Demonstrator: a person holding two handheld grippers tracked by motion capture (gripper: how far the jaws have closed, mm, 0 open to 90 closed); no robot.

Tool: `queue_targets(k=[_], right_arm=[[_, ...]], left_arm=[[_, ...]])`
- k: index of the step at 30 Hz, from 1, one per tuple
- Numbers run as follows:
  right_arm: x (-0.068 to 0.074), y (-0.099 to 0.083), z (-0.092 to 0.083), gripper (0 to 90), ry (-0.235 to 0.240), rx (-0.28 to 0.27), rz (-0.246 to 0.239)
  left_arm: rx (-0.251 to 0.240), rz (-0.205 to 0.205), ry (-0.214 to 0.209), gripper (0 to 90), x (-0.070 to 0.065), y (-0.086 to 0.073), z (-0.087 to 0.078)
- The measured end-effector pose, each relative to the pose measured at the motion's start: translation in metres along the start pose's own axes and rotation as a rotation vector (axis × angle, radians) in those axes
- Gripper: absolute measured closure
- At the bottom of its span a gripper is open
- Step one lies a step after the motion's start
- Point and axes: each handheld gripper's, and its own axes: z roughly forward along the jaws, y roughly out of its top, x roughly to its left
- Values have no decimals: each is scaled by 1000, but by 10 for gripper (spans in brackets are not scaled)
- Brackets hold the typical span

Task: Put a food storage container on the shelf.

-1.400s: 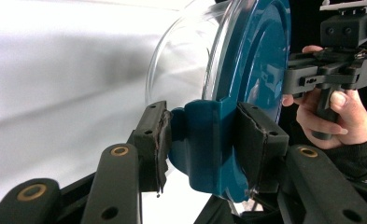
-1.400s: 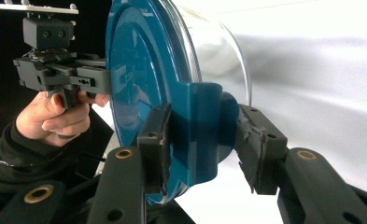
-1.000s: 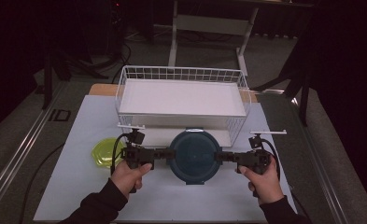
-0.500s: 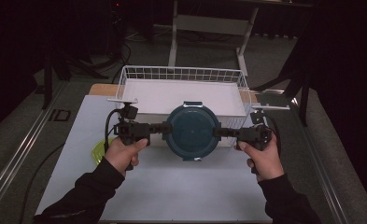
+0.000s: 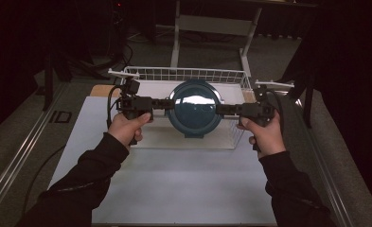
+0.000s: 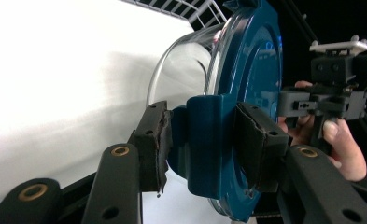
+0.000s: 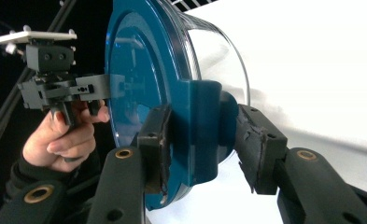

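Holding the round container up between us, we've got the left gripper pinching the blue latch on one side and the right gripper pinching the latch on the other, so each pair of jaws clamps a clip with the lid between them. It hangs above the near edge of the wire basket, which sits at the far edge of the table. Both hands sit equally close, so the coming move turns on carrying it level over that near wall.
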Motion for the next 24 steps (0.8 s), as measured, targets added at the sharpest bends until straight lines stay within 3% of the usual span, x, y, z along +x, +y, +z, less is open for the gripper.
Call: queue_targets(k=[7, 14, 16, 18, 20, 24], right_arm=[[-10, 20, 8, 567, -4, -14, 44], [-15, 38, 12, 561, -2, 2, 91], [-18, 42, 15, 555, -35, 1, 108], [-20, 45, 15, 650, -71, -7, 109], [-20, 47, 17, 633, -75, -7, 122], [-15, 48, 21, 611, -121, -14, 84]], left_arm=[[-31, -43, -1, 563, 11, 18, 8], [-25, -49, -11, 557, 17, 30, 13], [-24, -53, -5, 545, 21, 30, 18], [-23, -68, -2, 504, 26, 30, 21], [-21, -68, -23, 556, 31, 31, 23], [-25, -14, 14, 551, 26, 31, 21]])
